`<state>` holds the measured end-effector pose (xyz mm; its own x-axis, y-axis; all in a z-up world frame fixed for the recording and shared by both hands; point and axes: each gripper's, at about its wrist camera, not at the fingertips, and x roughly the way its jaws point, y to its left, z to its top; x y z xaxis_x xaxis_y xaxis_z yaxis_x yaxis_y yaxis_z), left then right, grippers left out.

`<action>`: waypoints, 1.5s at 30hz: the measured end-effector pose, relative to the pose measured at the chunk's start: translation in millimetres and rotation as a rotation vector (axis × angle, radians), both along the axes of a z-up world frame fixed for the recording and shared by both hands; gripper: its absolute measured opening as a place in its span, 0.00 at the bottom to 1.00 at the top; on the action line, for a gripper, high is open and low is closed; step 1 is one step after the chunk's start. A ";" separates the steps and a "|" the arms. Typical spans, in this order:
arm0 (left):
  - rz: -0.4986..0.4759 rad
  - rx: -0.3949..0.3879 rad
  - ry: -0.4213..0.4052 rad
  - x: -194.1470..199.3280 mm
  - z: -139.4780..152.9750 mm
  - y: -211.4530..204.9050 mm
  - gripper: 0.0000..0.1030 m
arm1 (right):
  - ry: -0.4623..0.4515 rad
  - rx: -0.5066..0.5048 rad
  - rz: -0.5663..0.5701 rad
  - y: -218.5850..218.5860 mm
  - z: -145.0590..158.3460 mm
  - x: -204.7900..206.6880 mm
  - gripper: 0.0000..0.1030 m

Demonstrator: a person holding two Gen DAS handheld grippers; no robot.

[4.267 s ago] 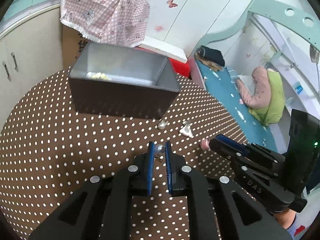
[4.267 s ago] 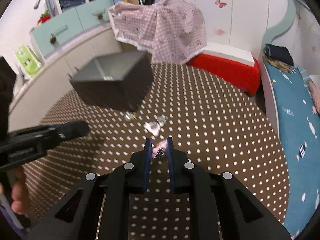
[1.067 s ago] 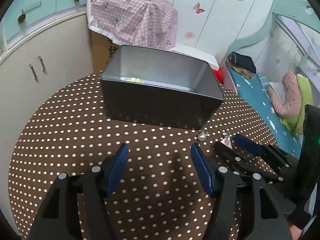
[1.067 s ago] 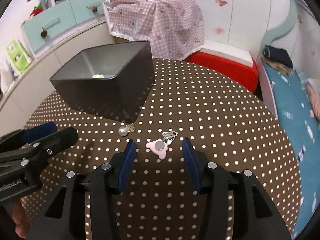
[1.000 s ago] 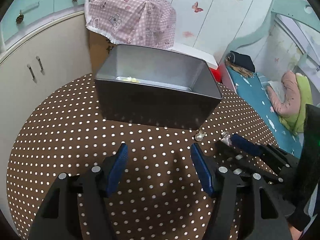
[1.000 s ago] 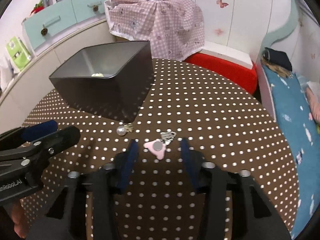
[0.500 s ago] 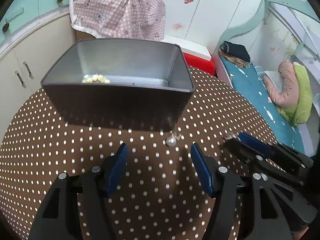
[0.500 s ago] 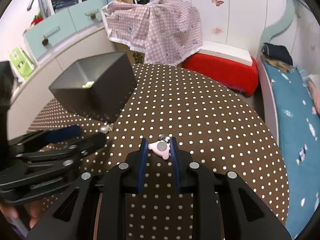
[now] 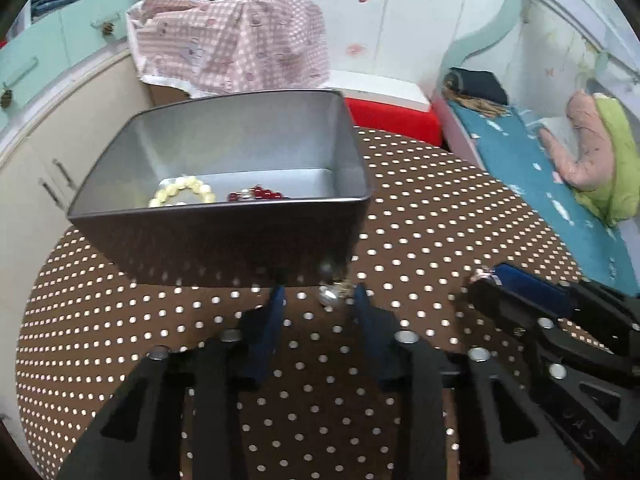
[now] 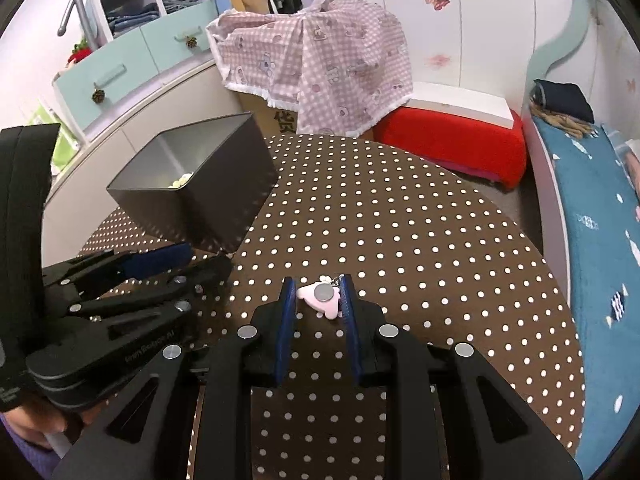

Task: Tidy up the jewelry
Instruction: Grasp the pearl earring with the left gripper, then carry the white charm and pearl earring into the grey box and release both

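My left gripper [image 9: 318, 300] has just been closing around the pearl earring [image 9: 329, 295]; my right gripper [image 10: 318, 300] pinches the pink charm [image 10: 322, 296]. Next: the box [image 9: 224, 236].

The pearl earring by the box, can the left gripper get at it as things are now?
Probably yes: the pearl earring lies on the cloth between the left gripper's closing fingers, pads not yet touching. The dark box sits close behind.

A child's bedroom at home: bed [image 10: 600, 216], butterfly-stickered wardrobe [image 10: 436, 20], polka-dot table [image 10: 400, 240]
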<state>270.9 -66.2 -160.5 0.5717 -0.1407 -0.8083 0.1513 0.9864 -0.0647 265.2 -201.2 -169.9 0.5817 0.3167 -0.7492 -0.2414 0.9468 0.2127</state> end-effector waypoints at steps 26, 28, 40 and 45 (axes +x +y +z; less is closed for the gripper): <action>-0.017 -0.044 -0.013 -5.6 0.9 -1.4 0.30 | 0.006 0.024 0.006 2.1 3.7 -6.2 0.23; -0.005 -0.038 -0.012 -0.4 0.3 -2.8 0.30 | 0.005 0.029 0.007 -1.6 2.3 -5.1 0.23; -0.030 -0.056 0.005 -1.7 -0.2 -2.5 0.09 | 0.009 0.058 0.019 -11.9 -4.7 0.6 0.23; -0.060 -0.118 0.003 -13.0 6.8 -0.2 0.09 | -0.005 0.052 0.018 -9.5 3.3 -3.5 0.23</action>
<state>257.9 -66.5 -153.7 0.5570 -0.2689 -0.7858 0.2099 0.9610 -0.1801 261.7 -210.7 -166.6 0.5790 0.3659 -0.7286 -0.2594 0.9299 0.2608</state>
